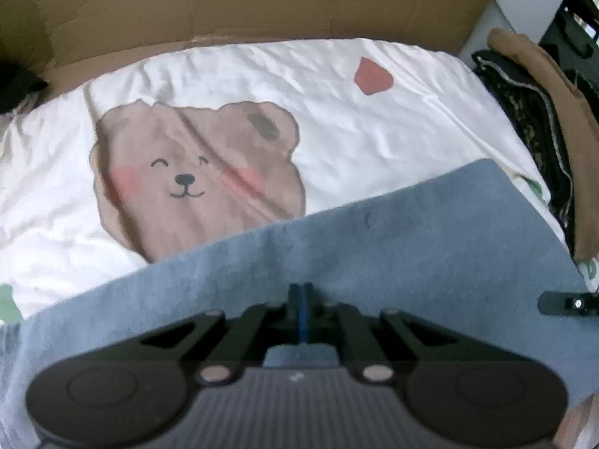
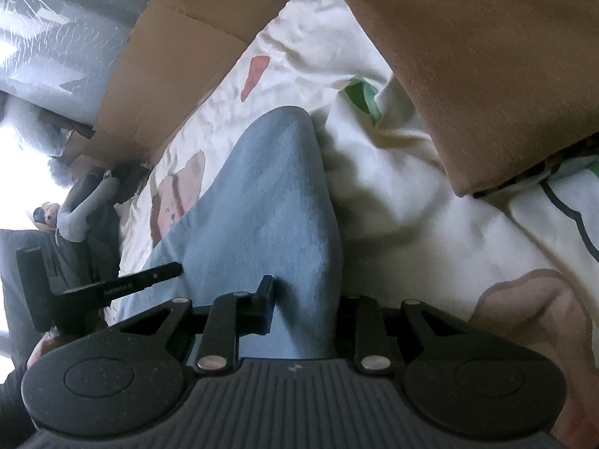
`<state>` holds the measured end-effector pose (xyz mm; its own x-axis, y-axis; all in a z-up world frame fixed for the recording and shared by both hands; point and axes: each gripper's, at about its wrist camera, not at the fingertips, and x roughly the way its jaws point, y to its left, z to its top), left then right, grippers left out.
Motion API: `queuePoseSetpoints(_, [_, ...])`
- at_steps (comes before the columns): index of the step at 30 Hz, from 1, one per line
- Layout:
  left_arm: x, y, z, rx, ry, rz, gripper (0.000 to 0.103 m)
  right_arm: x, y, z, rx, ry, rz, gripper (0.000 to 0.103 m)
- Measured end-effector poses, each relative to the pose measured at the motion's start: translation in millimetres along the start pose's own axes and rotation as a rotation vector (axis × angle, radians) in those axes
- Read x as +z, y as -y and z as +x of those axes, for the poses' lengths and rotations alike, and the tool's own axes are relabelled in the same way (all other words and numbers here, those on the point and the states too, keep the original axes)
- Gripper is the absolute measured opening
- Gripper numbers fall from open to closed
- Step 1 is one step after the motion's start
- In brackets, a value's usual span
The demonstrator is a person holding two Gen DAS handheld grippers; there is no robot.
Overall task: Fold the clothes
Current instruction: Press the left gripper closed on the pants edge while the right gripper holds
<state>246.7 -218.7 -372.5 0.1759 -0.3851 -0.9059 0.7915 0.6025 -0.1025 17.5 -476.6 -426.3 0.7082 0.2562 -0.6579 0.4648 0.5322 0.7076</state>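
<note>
Left wrist view: white bear-print bedsheet [image 1: 374, 131], brown cardboard wall [image 1: 243, 3] at 12 o'clock; flat blue fleece cloth [image 1: 393, 232] at 6, left gripper [image 1: 299, 299] clenched on it.

Right wrist view: tan folded garment [image 2: 486, 75] at 2 o'clock; cloth ridged between right gripper [image 2: 303, 299] jaws, grip unclear.

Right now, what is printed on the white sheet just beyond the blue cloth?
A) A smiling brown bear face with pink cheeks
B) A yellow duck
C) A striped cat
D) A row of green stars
A: in the left wrist view a brown bear face with closed smiling eyes and pink cheeks is printed on the white sheet, its lower edge covered by the blue cloth.
</note>
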Motion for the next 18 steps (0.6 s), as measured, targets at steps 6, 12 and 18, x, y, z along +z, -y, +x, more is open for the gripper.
queuePoseSetpoints(6, [-19.9, 0.6, -7.2, -0.033, -0.024, -0.010, 0.001, -0.3, -2.7, -2.4, -0.002, -0.004, 0.003, 0.016])
queuePoseSetpoints(12, [-44.4, 4.6, -20.2, -0.059, -0.070, -0.042, 0.001, -0.6, -11.9, -3.4, -0.033, 0.002, -0.014, 0.010])
queuePoseSetpoints(18, [-78.8, 10.6, -38.8, -0.068, -0.108, -0.010, 0.001, -2.4, -21.2, -7.6, -0.058, 0.013, -0.005, 0.007])
